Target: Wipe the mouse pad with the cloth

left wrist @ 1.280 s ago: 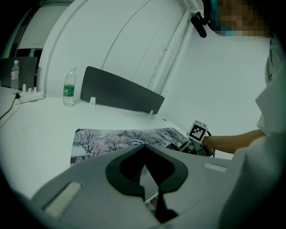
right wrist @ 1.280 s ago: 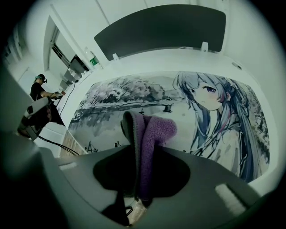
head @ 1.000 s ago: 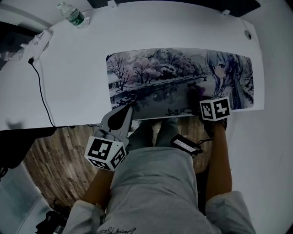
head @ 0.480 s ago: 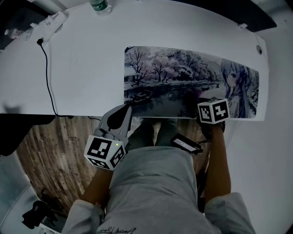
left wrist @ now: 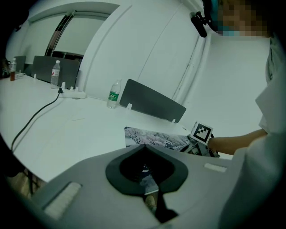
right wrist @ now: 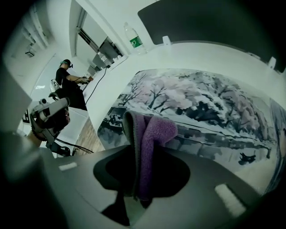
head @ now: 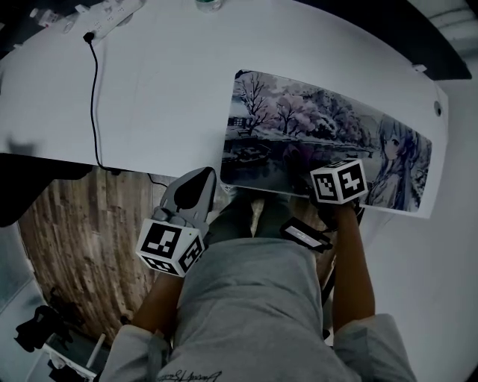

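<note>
A long mouse pad (head: 328,119) printed with a snowy scene and an anime girl lies on the white desk (head: 164,89). My right gripper (head: 321,173) rests over the pad's near edge, right of its middle, and is shut on a folded purple cloth (right wrist: 151,134). The cloth sticks out past the jaws and hangs over the pad (right wrist: 210,98). My left gripper (head: 203,179) hovers at the desk's near edge by the pad's left near corner. It is shut with nothing in it. In the left gripper view the pad (left wrist: 154,137) and the right gripper (left wrist: 201,134) lie ahead.
A power strip (head: 112,11) and its black cable (head: 94,97) cross the desk's left part. A water bottle (left wrist: 114,94) and a dark divider panel (left wrist: 154,105) stand at the far edge. Wooden floor (head: 75,224) shows below. Another person (right wrist: 71,82) stands far off.
My right gripper has slid the cloth leftward along the pad's near edge. The head view has shifted, so the pad sits further right. The left gripper has hardly moved.
</note>
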Demonstrator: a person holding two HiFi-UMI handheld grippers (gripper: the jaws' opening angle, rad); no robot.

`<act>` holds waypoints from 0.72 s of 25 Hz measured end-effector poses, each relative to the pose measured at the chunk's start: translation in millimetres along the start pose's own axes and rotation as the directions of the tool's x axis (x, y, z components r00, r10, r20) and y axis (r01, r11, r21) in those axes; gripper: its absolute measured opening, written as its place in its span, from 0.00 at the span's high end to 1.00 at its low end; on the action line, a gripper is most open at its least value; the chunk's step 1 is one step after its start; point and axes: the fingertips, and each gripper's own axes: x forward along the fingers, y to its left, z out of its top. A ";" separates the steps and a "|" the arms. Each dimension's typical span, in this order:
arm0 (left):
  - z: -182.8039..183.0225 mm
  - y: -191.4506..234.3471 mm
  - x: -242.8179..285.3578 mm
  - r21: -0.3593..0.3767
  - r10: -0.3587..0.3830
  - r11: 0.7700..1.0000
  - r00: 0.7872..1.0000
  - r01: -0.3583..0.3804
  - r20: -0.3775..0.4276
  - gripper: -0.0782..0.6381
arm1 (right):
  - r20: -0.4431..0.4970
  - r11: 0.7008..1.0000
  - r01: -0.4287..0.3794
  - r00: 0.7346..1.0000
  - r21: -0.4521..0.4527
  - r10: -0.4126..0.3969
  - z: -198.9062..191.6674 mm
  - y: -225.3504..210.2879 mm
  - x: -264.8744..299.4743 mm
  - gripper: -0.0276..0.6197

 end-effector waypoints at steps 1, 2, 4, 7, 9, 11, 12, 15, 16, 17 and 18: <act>-0.8 2.7 -3.0 -0.004 0.008 1.000 1.000 -0.008 0.002 0.87 | -0.005 1.000 -0.006 1.000 -0.013 0.006 2.7 5.6 3.1 0.78; -1.8 5.8 -6.1 -0.008 0.017 1.000 1.000 -0.017 0.003 0.87 | -0.007 1.000 -0.011 1.000 -0.027 0.011 5.7 11.3 6.0 0.78; -3.8 12.3 -12.3 -0.018 0.037 0.999 0.999 -0.036 0.005 0.87 | -0.009 0.998 -0.025 1.000 -0.053 0.024 11.8 23.0 11.8 0.78; -5.5 20.5 -20.5 -0.031 0.060 0.998 0.998 -0.060 0.010 0.87 | -0.027 0.994 -0.050 0.998 -0.097 0.048 19.3 41.3 21.2 0.78; -6.0 25.5 -24.2 -0.038 0.072 0.997 0.997 -0.072 0.015 0.87 | -0.043 0.990 -0.067 0.997 -0.128 0.062 24.3 52.4 28.3 0.78; -7.3 29.9 -27.3 -0.048 0.084 0.995 0.996 -0.083 0.019 0.87 | -0.055 0.985 -0.080 0.996 -0.154 0.072 28.7 62.1 34.4 0.78; -8.2 31.7 -28.9 -0.054 0.090 0.995 0.996 -0.089 0.021 0.87 | -0.060 0.982 -0.086 0.995 -0.166 0.077 30.5 66.4 37.0 0.78; -9.2 36.3 -33.9 -0.066 0.105 0.992 0.994 -0.103 0.027 0.87 | -0.076 0.975 -0.101 0.993 -0.197 0.087 35.3 78.1 43.4 0.78; -9.2 37.8 -35.5 -0.070 0.110 0.992 0.994 -0.108 0.029 0.87 | -0.080 0.973 -0.105 0.993 -0.206 0.090 36.6 81.4 45.3 0.78; -9.4 39.4 -37.2 -0.074 0.115 0.991 0.993 -0.112 0.032 0.87 | -0.084 0.971 -0.108 0.992 -0.215 0.092 37.7 84.6 47.2 0.78; -9.9 41.1 -39.0 -0.077 0.120 0.990 0.992 -0.117 0.034 0.87 | -0.086 0.968 -0.110 0.992 -0.225 0.093 38.6 87.5 49.0 0.79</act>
